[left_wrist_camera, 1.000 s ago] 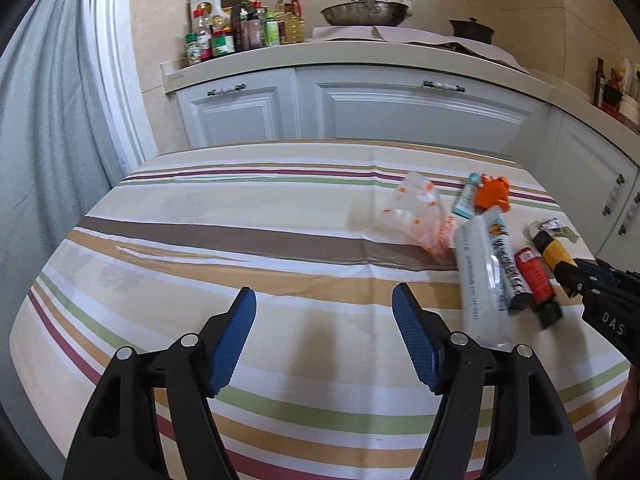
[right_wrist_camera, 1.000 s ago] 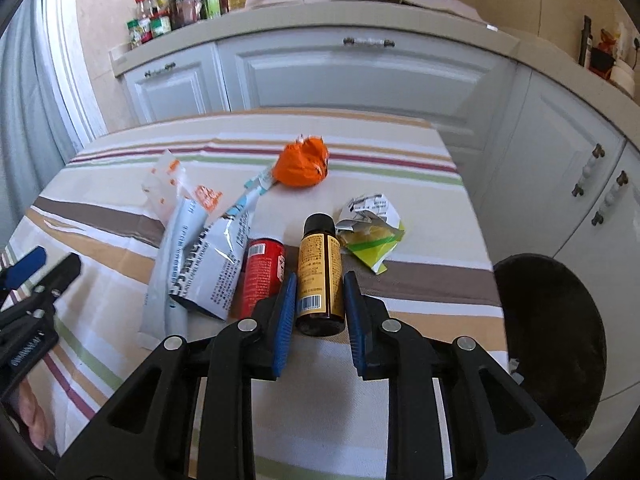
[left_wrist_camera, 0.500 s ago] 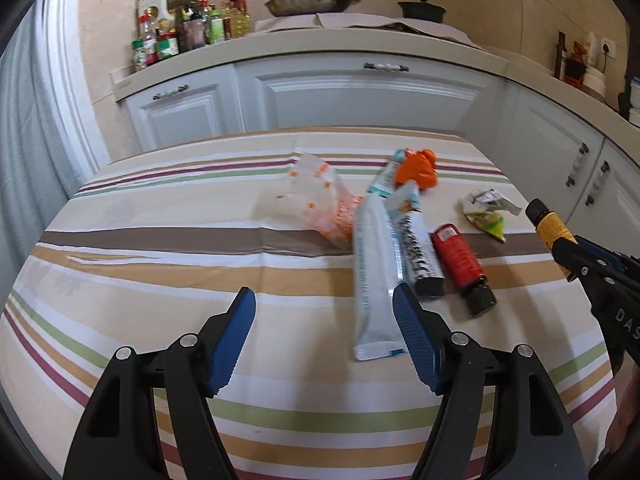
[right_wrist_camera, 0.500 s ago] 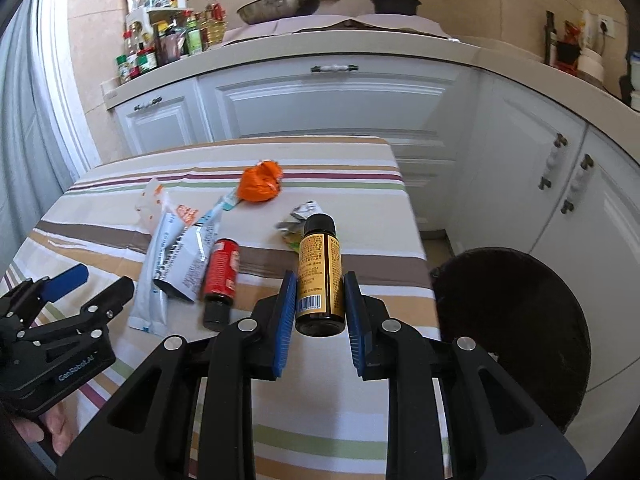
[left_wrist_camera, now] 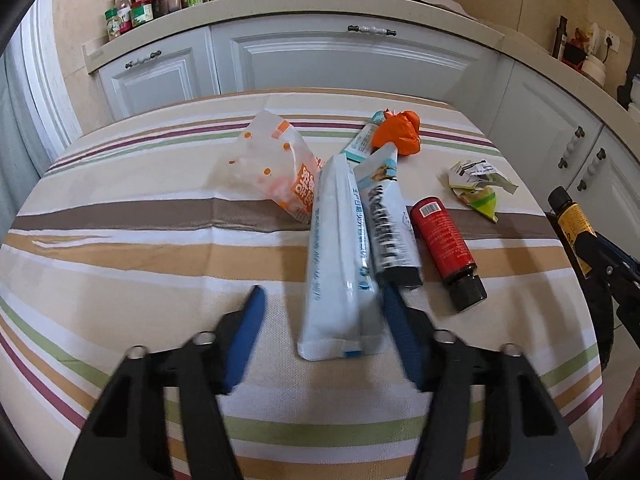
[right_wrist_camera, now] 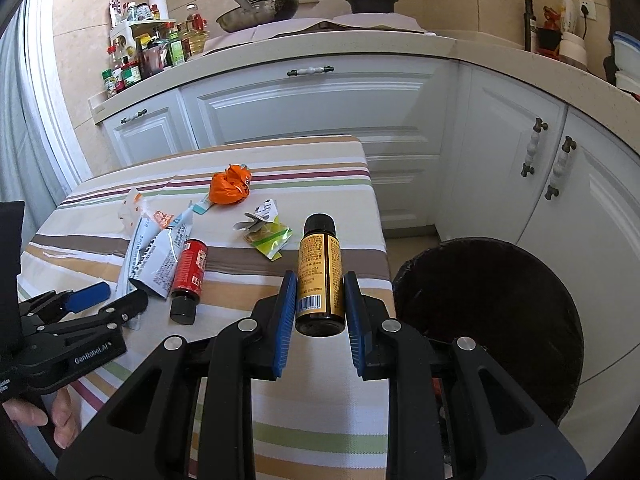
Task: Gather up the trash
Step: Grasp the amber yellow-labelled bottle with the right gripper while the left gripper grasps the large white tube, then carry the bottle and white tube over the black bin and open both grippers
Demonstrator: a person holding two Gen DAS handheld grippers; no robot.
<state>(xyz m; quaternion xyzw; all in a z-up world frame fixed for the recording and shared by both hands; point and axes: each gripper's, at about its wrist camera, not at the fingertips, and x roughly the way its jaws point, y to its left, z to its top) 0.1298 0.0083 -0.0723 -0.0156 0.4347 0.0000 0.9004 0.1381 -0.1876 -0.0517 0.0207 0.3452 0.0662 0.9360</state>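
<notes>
Pouch: white (left_wrist_camera: 340, 256), lower centre of left view, lying between L gripper (left_wrist_camera: 320, 320) fingers; near end just past tips.
Axis: runs bottom to top of frame, same way fingers point.
L gripper: mid-wide, jaws closing; right pad touching or nearly, left pad apart.
R gripper (right_wrist_camera: 320, 304): clamped on amber bottle (right_wrist_camera: 320, 268), by black bin (right_wrist_camera: 492, 320).
Nearer: L.

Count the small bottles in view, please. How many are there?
2. The red bottle lies on the striped table, cap toward the camera, beside the wrappers. The yellow-labelled brown bottle is held in the right hand-held gripper. Counter bottles excluded.
</notes>
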